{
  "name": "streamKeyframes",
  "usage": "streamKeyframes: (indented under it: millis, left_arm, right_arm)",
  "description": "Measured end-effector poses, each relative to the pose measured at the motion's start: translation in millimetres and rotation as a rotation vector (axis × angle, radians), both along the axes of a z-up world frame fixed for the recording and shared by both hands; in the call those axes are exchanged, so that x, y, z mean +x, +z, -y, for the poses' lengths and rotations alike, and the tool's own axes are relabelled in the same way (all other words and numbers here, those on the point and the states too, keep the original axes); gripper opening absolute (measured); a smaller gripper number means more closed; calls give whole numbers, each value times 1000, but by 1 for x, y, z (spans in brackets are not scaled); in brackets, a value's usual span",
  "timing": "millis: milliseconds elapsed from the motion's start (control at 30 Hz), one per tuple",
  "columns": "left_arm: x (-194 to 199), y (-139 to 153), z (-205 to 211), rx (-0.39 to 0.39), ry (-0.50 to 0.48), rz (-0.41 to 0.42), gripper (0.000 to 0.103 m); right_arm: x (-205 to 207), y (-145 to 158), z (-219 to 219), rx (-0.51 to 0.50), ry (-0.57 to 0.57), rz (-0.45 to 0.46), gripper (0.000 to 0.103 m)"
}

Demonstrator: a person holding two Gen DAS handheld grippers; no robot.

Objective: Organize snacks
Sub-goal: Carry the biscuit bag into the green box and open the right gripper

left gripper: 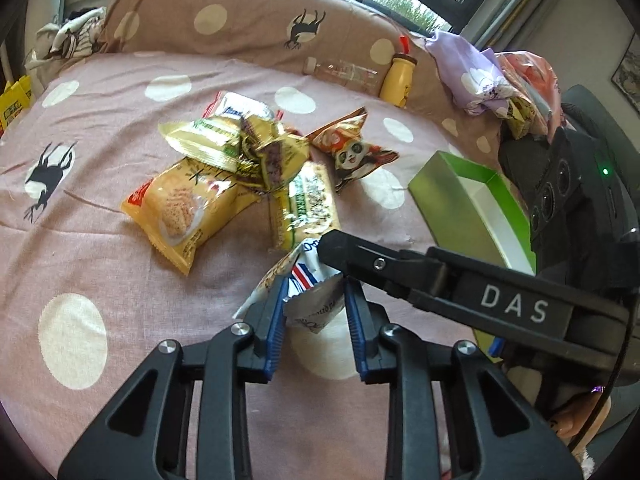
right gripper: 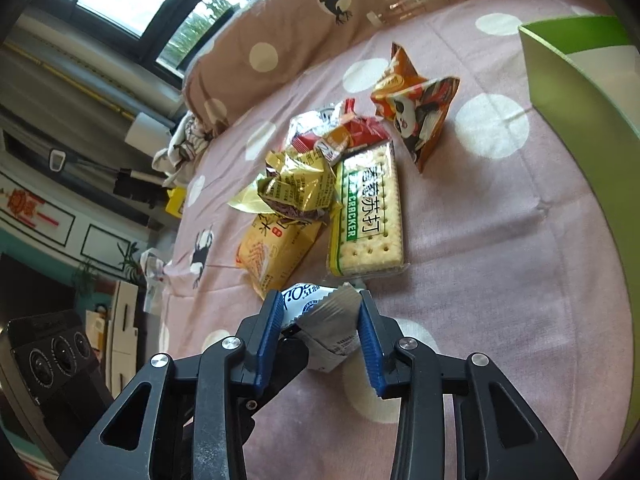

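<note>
Low in the left wrist view, your left claw pinches a small white-and-silver snack packet, its blue pads pressed into the crumpled foil. Your right claw grips the same packet from the other side, its black finger crossing the lower right of the left view. Just beyond, the cracker pack lies flat with the yellow biscuit bag beside it. A heap of crinkled gold wrappers sits on top of both. The panda packet stands apart, nearer the green box at the right edge. Bare polka-dot bedsheet spreads to the lower left. Farthest back, a yellow bottle leans against the pillow.
</note>
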State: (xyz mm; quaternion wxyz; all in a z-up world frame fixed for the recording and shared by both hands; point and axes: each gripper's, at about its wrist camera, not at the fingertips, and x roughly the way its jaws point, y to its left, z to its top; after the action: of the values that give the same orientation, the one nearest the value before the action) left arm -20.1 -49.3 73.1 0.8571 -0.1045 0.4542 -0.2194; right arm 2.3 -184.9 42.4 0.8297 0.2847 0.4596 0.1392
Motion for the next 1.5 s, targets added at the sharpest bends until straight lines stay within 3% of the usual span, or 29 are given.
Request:
streamKeyframes:
  millis: [267, 500, 633, 867, 1067, 1367, 1400, 1467, 1500]
  left_arm:
    - [-27, 48, 51, 50, -99, 193, 27]
    - [-43, 74, 109, 77, -238, 298, 28]
    - [-42, 75, 147, 78, -331, 311, 29]
    - [-42, 59, 201, 83, -454, 286, 30]
    - [-40, 42, 232, 97, -504, 238, 31]
    - [-36, 25, 246, 112, -508, 180, 30]
    - [-35, 25, 245, 112, -503, 179, 32]
    - [-34, 28, 240, 114, -480, 179, 46]
    - [-34, 30, 236, 108, -469, 182, 60]
  right_arm:
    - [-36, 53, 33, -50, -122, 172, 40]
    - [-72, 80, 78, -74, -276, 281, 40]
    - [-90, 85, 108, -107, -402, 314, 40]
    - [-100, 70, 156, -88, -542, 261, 40]
    - [-105, 47, 186, -64, -624, 189, 40]
    - [-106, 35, 195, -87, -669, 111, 40]
    - [-107, 36, 195, -88, -671, 113, 41]
    - [-109, 40, 193, -96, -674, 121, 41]
    - [-109, 42, 192, -105, -678, 123, 43]
